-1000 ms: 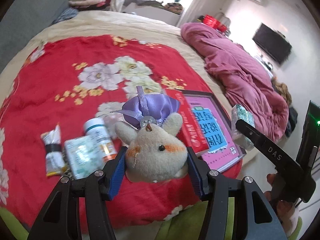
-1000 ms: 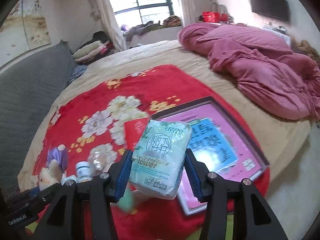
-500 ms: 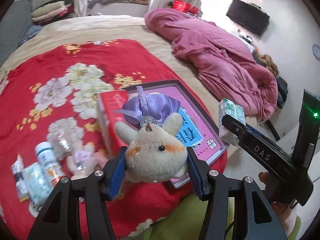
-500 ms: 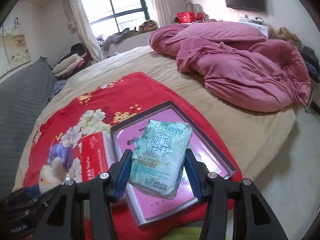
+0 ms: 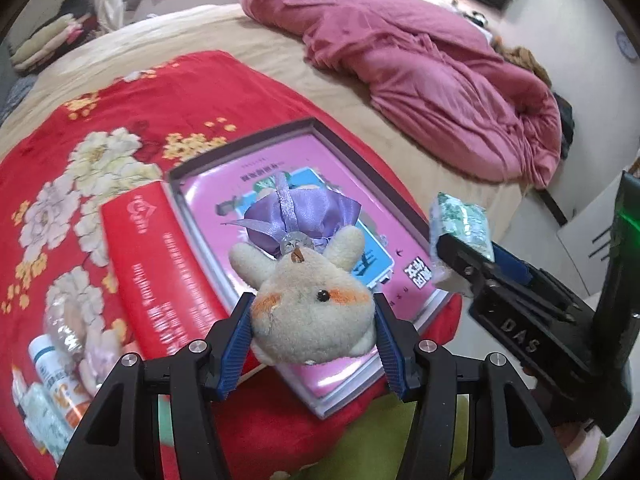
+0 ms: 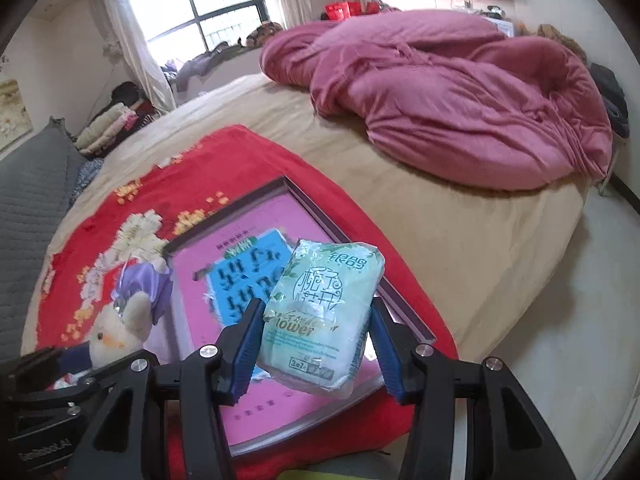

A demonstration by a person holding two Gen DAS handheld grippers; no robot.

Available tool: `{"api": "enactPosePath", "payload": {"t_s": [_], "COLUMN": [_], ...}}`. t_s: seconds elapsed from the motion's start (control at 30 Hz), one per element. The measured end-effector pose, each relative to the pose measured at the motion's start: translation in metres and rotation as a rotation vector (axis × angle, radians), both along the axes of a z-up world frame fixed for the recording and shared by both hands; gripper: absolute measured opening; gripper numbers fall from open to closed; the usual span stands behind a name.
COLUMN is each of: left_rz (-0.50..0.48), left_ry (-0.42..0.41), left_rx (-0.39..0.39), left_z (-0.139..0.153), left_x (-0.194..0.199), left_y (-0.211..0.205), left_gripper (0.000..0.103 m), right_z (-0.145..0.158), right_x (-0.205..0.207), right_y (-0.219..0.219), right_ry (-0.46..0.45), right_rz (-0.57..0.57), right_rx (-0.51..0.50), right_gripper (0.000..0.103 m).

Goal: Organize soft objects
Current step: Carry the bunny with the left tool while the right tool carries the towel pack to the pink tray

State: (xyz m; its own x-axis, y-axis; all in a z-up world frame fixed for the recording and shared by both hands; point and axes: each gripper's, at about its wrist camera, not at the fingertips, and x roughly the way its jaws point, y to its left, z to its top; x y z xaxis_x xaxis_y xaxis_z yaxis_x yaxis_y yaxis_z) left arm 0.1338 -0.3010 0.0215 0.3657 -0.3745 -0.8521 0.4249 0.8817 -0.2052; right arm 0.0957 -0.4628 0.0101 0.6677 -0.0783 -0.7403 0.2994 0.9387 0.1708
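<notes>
Plush bunny (image 5: pixel 312 316) pinched in my left gripper (image 5: pixel 314 344), tissue pack (image 6: pixel 320 316) squeezed in my right gripper (image 6: pixel 314 344); both hang over the pink box (image 5: pixel 256 184); nothing's in it yet; bottles (image 5: pixel 56 380) look left out, I'd guess.

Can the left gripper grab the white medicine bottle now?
Probably not: the left gripper has its jaws shut on the beige plush bunny, so the white medicine bottle stays out of its grasp until the bunny is released.

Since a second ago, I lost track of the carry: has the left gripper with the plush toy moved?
Yes. The left gripper, shut on the plush toy, has shifted from over the bottles rightward to above the pink tray.
</notes>
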Motion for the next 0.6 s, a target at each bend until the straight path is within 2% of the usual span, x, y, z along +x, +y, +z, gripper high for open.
{"api": "enactPosePath", "payload": {"t_s": [0.33,0.6], "left_rz": [-0.059,-0.083], "left_ry": [0.062,0.098], "left_rx": [0.044,0.084], "left_z": [-0.032,-0.051], "left_x": [0.007,0.009], "left_y": [-0.028,-0.038], "left_gripper": [0.059,0.059], "right_z": [-0.044,-0.063], "right_x": [0.018,0.024], "right_y": [-0.015,-0.012], "right_ry": [0.092,0.156], "right_rz": [0.007,0.014], "right_rx": [0.027,-0.034], "right_gripper": [0.052,0.052]}}
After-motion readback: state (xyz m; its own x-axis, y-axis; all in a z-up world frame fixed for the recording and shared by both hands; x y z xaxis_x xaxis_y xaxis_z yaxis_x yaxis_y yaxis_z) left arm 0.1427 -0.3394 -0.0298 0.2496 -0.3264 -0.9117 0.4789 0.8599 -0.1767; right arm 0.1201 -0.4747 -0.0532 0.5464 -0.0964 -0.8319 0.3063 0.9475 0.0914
